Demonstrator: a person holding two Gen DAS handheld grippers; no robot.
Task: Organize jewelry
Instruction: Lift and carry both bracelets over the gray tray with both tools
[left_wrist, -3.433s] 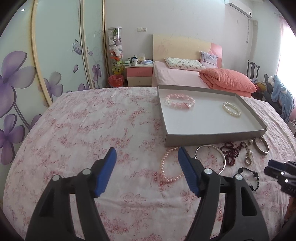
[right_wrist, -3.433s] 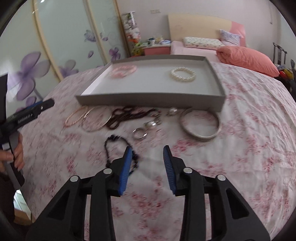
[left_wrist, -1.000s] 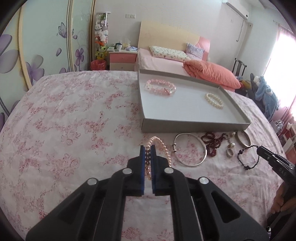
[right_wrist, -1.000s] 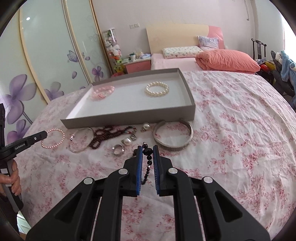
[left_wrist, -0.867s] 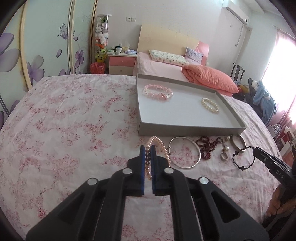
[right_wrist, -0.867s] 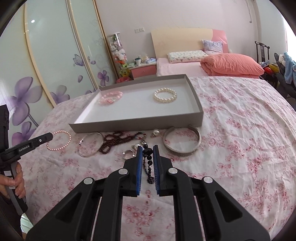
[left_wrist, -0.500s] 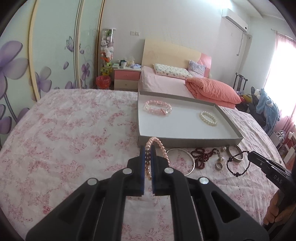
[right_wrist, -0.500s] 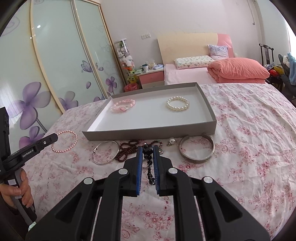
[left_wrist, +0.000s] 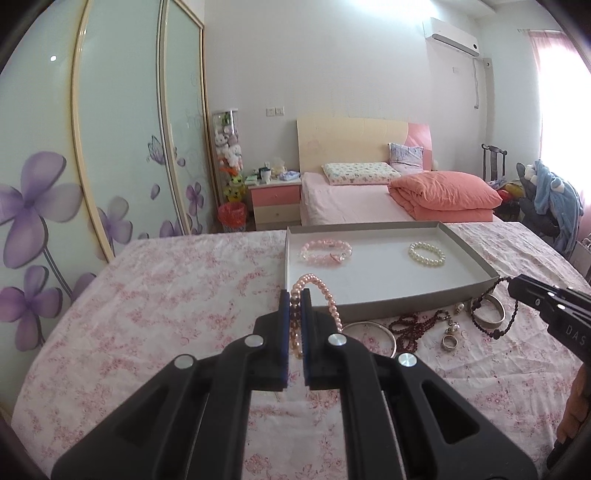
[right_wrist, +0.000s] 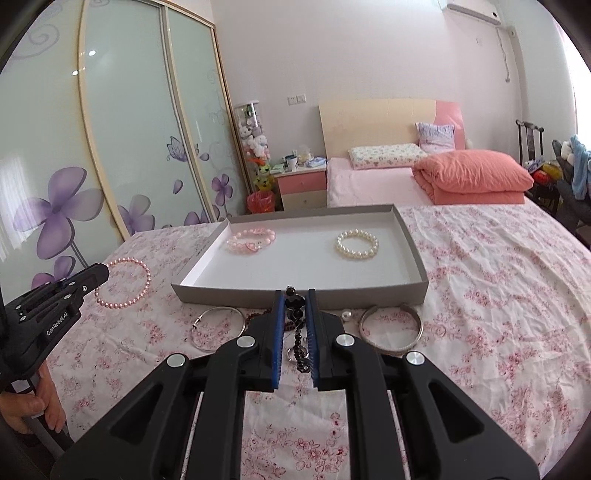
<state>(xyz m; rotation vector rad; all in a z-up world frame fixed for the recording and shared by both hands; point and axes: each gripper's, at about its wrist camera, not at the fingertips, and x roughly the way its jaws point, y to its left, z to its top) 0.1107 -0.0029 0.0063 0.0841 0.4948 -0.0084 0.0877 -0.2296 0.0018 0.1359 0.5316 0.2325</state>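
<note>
Fingers (left_wrist: 283, 325) pinching pink pearl bracelet (left_wrist: 325, 295) – near tray (left_wrist: 399, 304) edge

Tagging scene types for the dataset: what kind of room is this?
A home bedroom, most likely. A bed with a beige and pink headboard stands at the back, a pink and cream nightstand beside it, and glass sliding wardrobe doors with purple flowers line the left wall.

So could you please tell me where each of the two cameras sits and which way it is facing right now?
Left wrist: sits behind the left gripper, shut on the pink pearl bracelet, facing the grey tray; the right gripper shows at right.
Right wrist: sits behind the right gripper, shut on the black bead bracelet, facing the same tray; a hand holds the left gripper at left.
Shared: tray and both bracelets.
</note>
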